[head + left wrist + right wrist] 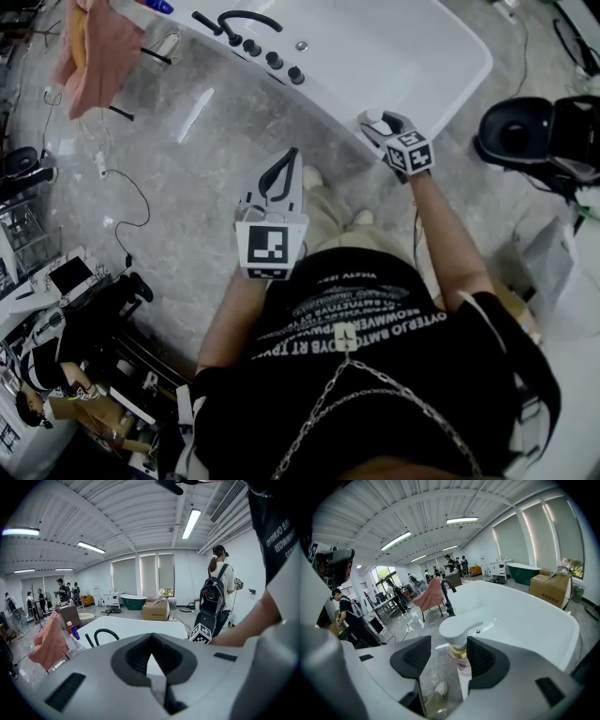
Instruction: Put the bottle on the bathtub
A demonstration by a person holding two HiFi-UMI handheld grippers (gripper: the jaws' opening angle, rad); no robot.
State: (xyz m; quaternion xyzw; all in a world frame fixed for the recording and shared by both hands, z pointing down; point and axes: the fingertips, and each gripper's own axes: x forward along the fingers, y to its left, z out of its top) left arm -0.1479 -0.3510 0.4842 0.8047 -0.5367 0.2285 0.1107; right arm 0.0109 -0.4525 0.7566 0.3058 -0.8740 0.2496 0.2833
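So the bottle (pixel 461 630) is up at the bathtub's (pixel 525 616) near rim, right on its outer edge. In the right gripper view you can see floor and a shoe just below on the bathtub's outside, so there isn't much ledge to spare. I can't tell whether the base is fully seated on the rim, since the jaws cover it.

The right gripper (pixel 449 660) has its jaws spread wide with the bottle's neck standing between them. There's a clear gap on one side, while the other pad is just beside the neck, maybe brushing it. I'd call that let go, not gripped.

The step in hand looks like the release and back-off. My advice is to pull the right gripper straight back along its own line, away from the bathtub, with no sideways drift. That close pad or the big pump head could catch and tip the bottle off the outside edge. If it wobbles, nudge it further in toward the basin.

The left gripper (pixel 151 660) hangs away from the bathtub, over the floor, with its jaws together and nothing in them.
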